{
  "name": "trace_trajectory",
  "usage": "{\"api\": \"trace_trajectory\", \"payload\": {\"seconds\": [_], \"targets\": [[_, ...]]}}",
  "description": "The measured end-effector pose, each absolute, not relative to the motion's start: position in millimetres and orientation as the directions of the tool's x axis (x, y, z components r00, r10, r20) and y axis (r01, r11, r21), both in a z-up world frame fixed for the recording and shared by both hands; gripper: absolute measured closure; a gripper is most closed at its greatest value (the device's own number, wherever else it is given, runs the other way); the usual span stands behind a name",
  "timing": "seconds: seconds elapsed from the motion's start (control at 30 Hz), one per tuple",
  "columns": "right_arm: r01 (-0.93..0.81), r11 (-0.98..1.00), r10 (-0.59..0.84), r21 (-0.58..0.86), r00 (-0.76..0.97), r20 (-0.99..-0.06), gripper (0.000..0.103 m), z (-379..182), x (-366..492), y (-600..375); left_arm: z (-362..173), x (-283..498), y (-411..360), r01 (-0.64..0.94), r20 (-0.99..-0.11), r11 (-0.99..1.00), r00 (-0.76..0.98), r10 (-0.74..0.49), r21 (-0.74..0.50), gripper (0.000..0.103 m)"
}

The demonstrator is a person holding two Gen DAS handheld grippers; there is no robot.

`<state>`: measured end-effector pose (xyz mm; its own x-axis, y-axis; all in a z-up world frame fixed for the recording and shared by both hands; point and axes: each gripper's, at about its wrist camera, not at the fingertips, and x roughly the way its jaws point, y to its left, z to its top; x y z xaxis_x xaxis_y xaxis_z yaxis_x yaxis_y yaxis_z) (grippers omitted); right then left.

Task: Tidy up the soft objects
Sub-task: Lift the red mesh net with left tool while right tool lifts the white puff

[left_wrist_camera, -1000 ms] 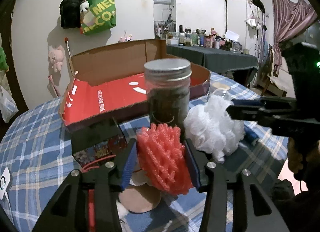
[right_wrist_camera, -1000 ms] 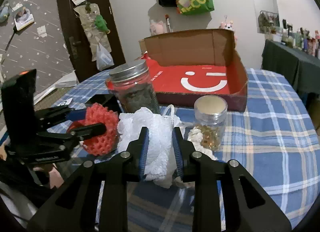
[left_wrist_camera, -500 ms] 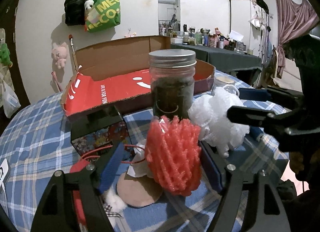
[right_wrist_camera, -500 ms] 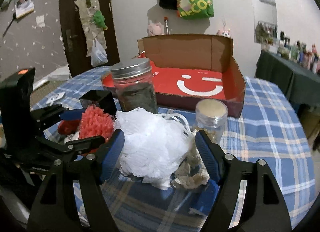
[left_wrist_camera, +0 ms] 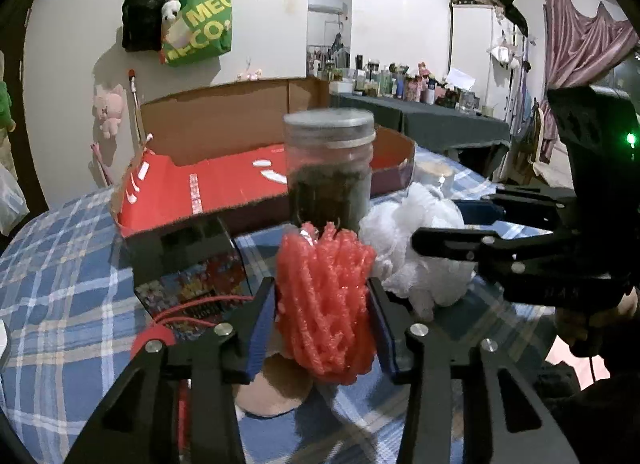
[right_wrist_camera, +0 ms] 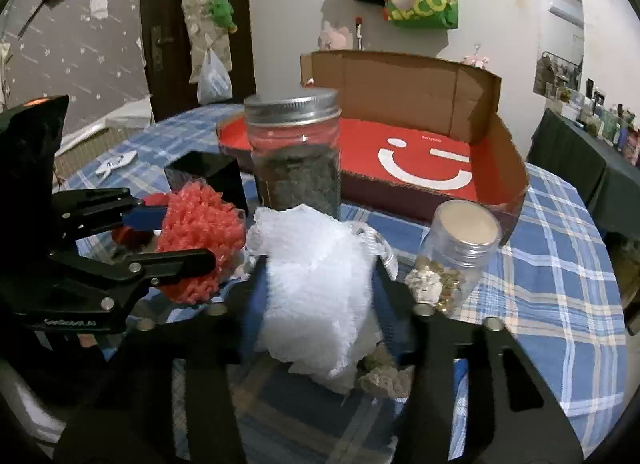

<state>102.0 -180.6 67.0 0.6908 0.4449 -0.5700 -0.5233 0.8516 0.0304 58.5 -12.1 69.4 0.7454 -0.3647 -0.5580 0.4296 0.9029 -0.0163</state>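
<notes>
Compared with half a second earlier, when both sets of jaws stood wide apart around the puffs, the fingers of each hand-held gripper have drawn inward again. The left hand-held gripper now presses its blue pads against the two flanks of the red-pink netted foam puff — clenched on it, as it was a full second ago. The right hand-held gripper likewise has its jaws closed in on the sides of the white mesh bath puff, which bulges above and below the fingers; contact looks firm, though the far pad is partly hidden by the mesh. Both puffs sit low over the blue plaid cloth of the worktop, side by side and just in front of the tall glass jar with a silver screw lid and dark contents; whether they are lifted clear cannot be told. A small glass jar with a flat metal lid stands just right of the white puff, and a black printed carton lies left of the red one. Behind the jars waits the open cardboard box with a red smiley-printed floor, holding nothing visible — probably the destination. The release-and-regrip suggests a grasp adjustment; with both soft items secured, carrying them over the jar into the box seems next.
</notes>
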Motion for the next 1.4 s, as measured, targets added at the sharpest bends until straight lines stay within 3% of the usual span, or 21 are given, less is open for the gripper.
{"api": "trace_trajectory", "payload": {"seconds": [0.1, 0.5, 1.4], "targets": [[-0.514, 0.857, 0.454, 0.041, 0.715, -0.531, 0.081, 78.3, 92.6, -185.2, 80.8, 57.5, -9.5, 0.429, -0.536, 0.903, 0.760, -0.368, -0.012, 0.057], [-0.497, 0.867, 0.453, 0.036, 0.755, -0.475, 0.093, 96.4, 80.0, -187.6, 97.9, 56.8, -2.9, 0.405, -0.512, 0.914, 0.791, -0.336, 0.026, 0.057], [-0.486, 0.874, 0.437, 0.012, 0.774, -0.458, 0.099, 114.0, 74.4, -194.2, 115.9, 54.4, 5.9, 0.380, -0.500, 0.922, 0.814, -0.297, 0.071, 0.057]]}}
